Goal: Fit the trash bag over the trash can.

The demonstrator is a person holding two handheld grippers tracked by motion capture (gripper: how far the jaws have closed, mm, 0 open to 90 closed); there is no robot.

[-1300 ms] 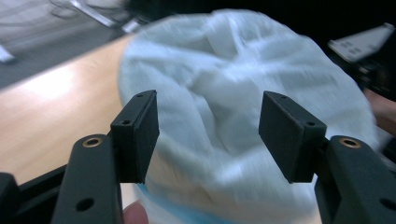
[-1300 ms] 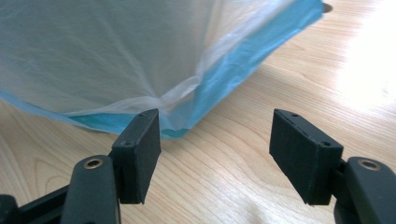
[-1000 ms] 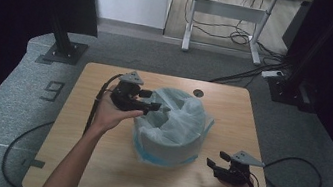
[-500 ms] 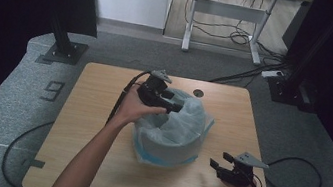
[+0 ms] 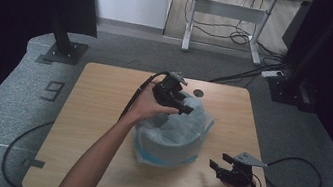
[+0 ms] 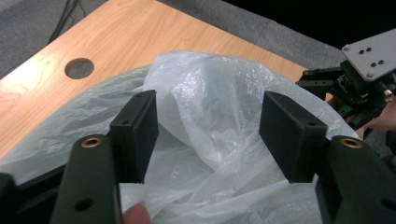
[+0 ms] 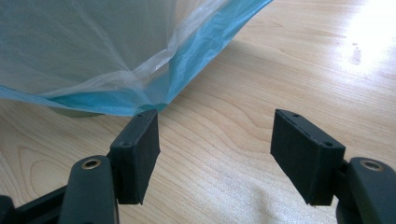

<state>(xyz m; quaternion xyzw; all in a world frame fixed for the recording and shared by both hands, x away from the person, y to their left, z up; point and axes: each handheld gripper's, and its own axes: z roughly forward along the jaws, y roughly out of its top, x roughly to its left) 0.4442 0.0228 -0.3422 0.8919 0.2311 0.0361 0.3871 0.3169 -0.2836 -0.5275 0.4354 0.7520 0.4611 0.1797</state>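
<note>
The plastic bag (image 5: 173,132) sits mid-counter (image 5: 95,112), draped over what seems to be a round bin — its rim is hard to make out. The left gripper (image 6: 210,135) hovers over the crumpled film, jaws released, nothing grasped. The right gripper (image 7: 215,144) waits beside the bag's blue hem, jaws released too. Fitting the liner looks only partly done — the loose top needs spreading.

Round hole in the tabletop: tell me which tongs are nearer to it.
Left. The left tongs hover over the plastic bag, just short of the hole; the right tongs sit at the table's near right corner.
</note>
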